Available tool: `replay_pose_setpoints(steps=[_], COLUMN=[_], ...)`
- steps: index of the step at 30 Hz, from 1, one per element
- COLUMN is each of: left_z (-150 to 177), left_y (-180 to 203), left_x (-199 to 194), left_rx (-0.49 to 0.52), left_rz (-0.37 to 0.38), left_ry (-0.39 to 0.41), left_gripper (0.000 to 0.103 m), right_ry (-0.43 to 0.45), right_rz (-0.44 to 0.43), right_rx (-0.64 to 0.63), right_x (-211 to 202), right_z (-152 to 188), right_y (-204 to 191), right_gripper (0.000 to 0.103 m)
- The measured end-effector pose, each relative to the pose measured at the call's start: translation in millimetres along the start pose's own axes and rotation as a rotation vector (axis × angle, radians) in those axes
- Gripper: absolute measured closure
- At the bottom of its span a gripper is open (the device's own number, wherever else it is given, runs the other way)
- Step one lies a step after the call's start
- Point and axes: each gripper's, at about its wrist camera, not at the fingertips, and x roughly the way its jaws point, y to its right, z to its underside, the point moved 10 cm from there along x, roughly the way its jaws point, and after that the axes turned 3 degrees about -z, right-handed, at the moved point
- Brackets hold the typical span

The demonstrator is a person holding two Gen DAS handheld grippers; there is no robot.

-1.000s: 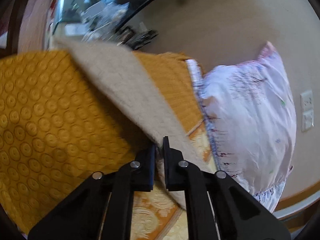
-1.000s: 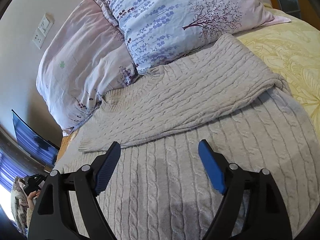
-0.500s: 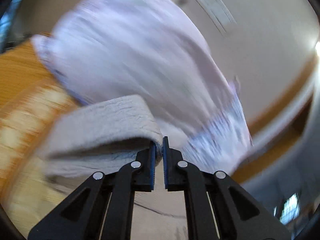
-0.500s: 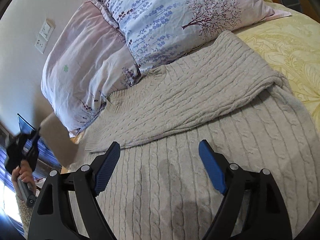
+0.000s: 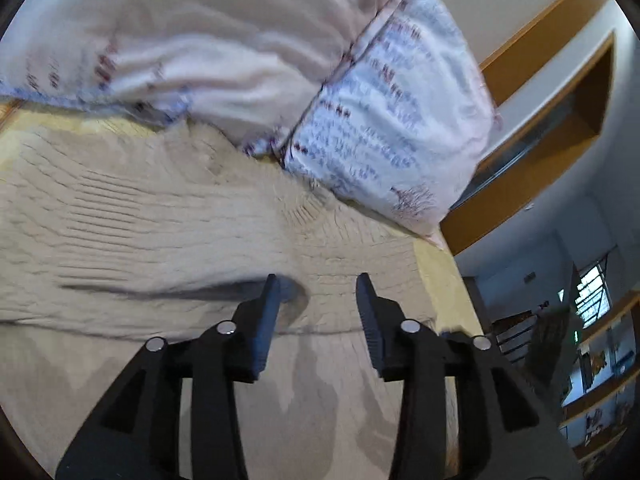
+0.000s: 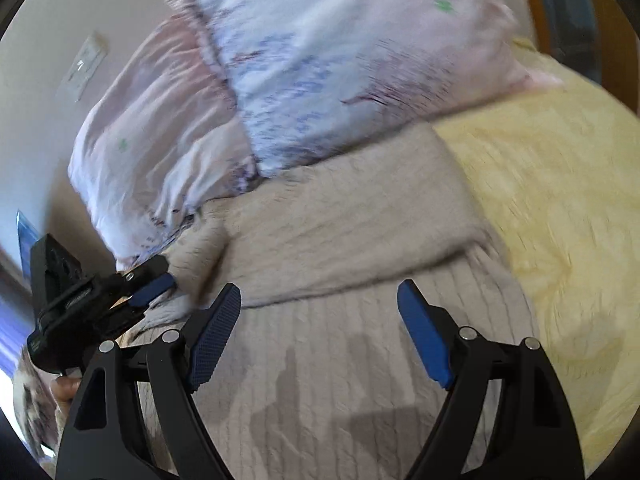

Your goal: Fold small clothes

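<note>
A: Where does the sweater (image 6: 340,360) lie?

B: It lies flat on the yellow bedspread (image 6: 560,200), its top edge against the 2 pillows (image 6: 320,60), with both sleeves folded across the body.

A: And the left gripper (image 5: 318,304)?

B: It sits just above the knit, jaws spread, holding nothing.

A: The right gripper (image 6: 320,320)?

B: It is spread wide too, over the sweater's lower body, empty.
</note>
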Motion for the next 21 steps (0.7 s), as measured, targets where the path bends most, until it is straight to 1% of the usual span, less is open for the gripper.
replay_pose_setpoints(steps=[1,2,4,5,6,7,9,10,11,12,15,17,19,20,21], left_z=[-1.9,-5.8,-13.2,-17.1,-18.1,-20.3,-17.3,-14.6,-12.0,-7.7,1.1,7.0,8.2,8.3,8.1], left_y=[-4.3,-18.4,-43.5,-58.3,-80.1,-89.3,-112.9,-121.2,-127.0,-133.8,-146.9,-154.0,-155.3,-156.0,-157.0], left_x=[-8.5,-24.1,-40.9,-47.6,-54.5,-54.5,-56.2,-55.8,-56.0,-53.8,-49.2,-50.4,-51.1,-51.5,-51.3], left_rx=[-0.003,-0.018,-0.054,-0.077,-0.12,-0.146,-0.205,-0.221,-0.23,-0.239,-0.253,-0.257,-0.255,-0.256,-0.259], left_rz=[-0.006,-0.028,-0.063,-0.081,-0.105,-0.107,-0.121,-0.131,-0.138,-0.149,-0.177,-0.18,-0.173,-0.169,-0.166], left_ry=[0.017,0.051,0.078,0.088,0.088,0.084,0.075,0.067,0.061,0.049,0.021,0.008,0.012,0.011,0.011], left_gripper=[0.063,0.063,0.068,0.075,0.089,0.09,0.09,0.09,0.09,0.09,0.09,0.089,0.089,0.089,0.089], right_ry=[-0.006,-0.011,-0.022,-0.025,-0.027,-0.027,-0.049,-0.078,-0.098,-0.129,-0.187,-0.215,-0.219,-0.22,-0.221], right_rz=[-0.013,-0.032,-0.074,-0.09,-0.111,-0.122,-0.151,-0.176,-0.183,-0.192,-0.188,-0.163,-0.126,-0.101,-0.077], right_rx=[-0.069,-0.143,-0.274,-0.326,-0.412,-0.479,-0.566,-0.597,-0.613,-0.637,-0.699,-0.751,-0.798,-0.822,-0.838], right_x=[2.7,7.2,18.5,24.0,34.0,43.7,64.8,78.2,87.7,102.0,131.4,148.3,156.8,162.1,165.5], right_z=[-4.8,-8.9,-12.0,-12.2,-10.4,-8.3,-1.8,4.4,8.2,20.3,48.4,64.7,76.8,81.9,83.8], right_y=[-17.0,-36.6,-73.6,-88.6,-112.3,-130.5,-159.1,-173.1,-181.0,-194.1,-216.1,-225.3,-226.9,-225.4,-224.6], right_gripper=[0.021,0.022,0.026,0.027,0.029,0.031,0.038,0.041,0.045,0.049,0.051,0.052,0.052,0.054,0.06])
